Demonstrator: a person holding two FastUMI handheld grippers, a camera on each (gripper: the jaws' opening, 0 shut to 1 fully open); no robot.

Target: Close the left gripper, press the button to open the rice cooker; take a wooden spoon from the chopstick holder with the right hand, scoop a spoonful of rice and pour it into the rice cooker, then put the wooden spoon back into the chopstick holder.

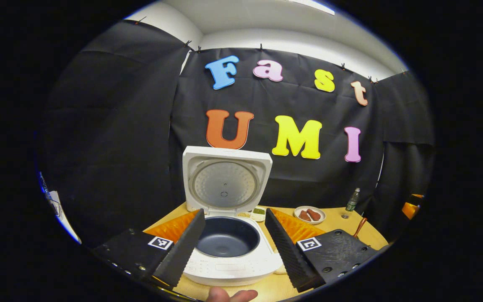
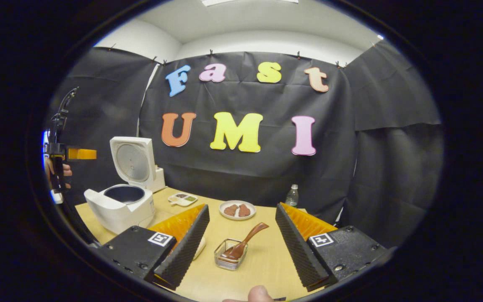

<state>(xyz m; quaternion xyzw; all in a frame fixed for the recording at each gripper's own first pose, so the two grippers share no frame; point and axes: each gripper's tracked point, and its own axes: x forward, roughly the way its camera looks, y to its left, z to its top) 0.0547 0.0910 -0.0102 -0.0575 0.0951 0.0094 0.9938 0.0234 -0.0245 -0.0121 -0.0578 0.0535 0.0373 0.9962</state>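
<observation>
Wooden spoon: leans in wire chopstick holder on desk, between the right tongs | light, stiff, smooth: pinch upper handle | both tongs agape, empty; left tongs above open rice cooker

Left tool: two wedge fingers with ribbed, sawtooth inner faces, tapering toward the tips. Each sits on a flat black base block carrying a square black-and-white fiducial tag and small silver screws along the outer edge. Ridged orange panels back the fingers on the outer side. The right-hand block looks scuffed.

Right tool: same build, ribbed wedge fingers, black blocks with tags and screws, orange ridged backing.

A fingertip shows below the left tool's fingers; another fingertip shows below the right tool's.
</observation>
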